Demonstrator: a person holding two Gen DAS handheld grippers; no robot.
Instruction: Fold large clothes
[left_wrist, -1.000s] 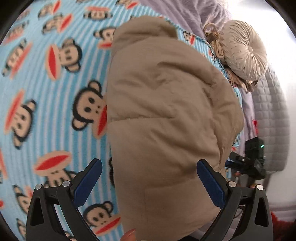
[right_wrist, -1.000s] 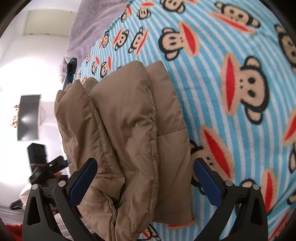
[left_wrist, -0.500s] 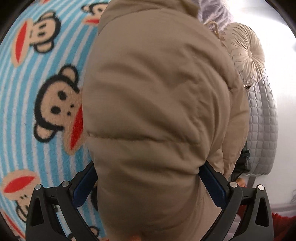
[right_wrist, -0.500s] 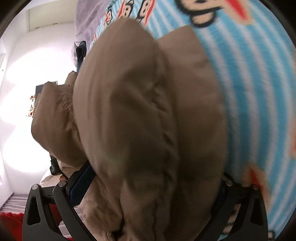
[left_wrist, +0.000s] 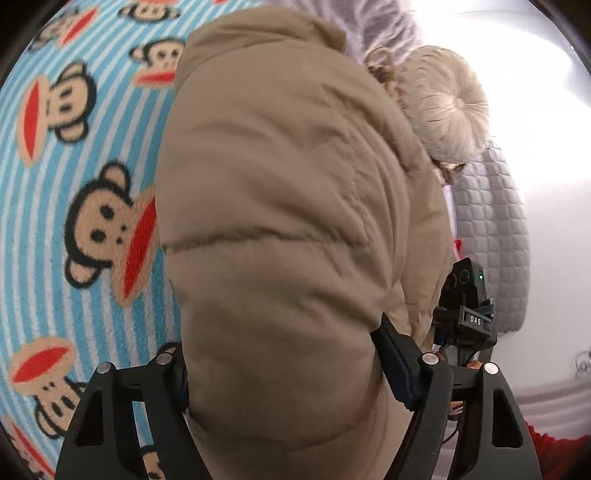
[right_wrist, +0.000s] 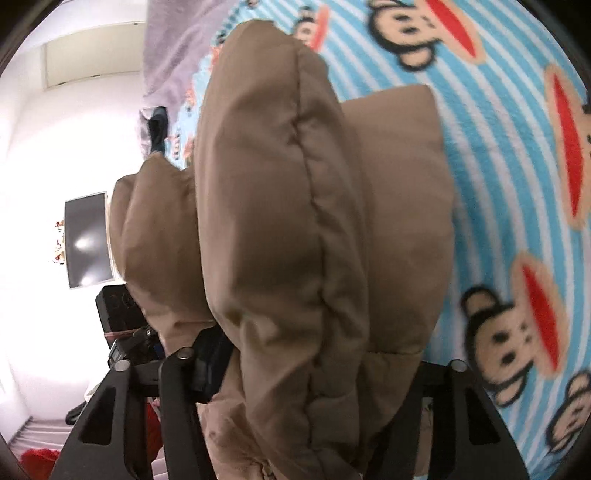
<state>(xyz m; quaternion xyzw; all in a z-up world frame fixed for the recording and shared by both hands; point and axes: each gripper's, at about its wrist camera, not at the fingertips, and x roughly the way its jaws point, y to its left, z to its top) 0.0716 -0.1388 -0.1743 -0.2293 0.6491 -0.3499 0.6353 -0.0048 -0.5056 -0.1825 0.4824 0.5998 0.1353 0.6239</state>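
Observation:
A tan puffer jacket (left_wrist: 280, 206), folded into a thick bundle, lies on a blue striped monkey-print blanket (left_wrist: 85, 155). My left gripper (left_wrist: 284, 354) is shut on one end of the bundle; its right blue pad (left_wrist: 397, 362) presses the fabric and the left pad is hidden. In the right wrist view the jacket (right_wrist: 280, 229) fills the centre. My right gripper (right_wrist: 314, 365) is shut on the other end, its fingertips buried in the fabric. The blanket (right_wrist: 517, 184) shows to the right.
A round cream cushion (left_wrist: 443, 110) and a grey quilted headboard (left_wrist: 491, 236) lie beyond the jacket. The other gripper's camera unit (left_wrist: 465, 295) shows at the right. A wall screen (right_wrist: 86, 240) and a lilac bedcover (right_wrist: 173, 48) lie off the bed's edge.
Both grippers moved forward over the ends of the folded jacket and their jaws closed on it. The bundle now bulges up between the fingers.

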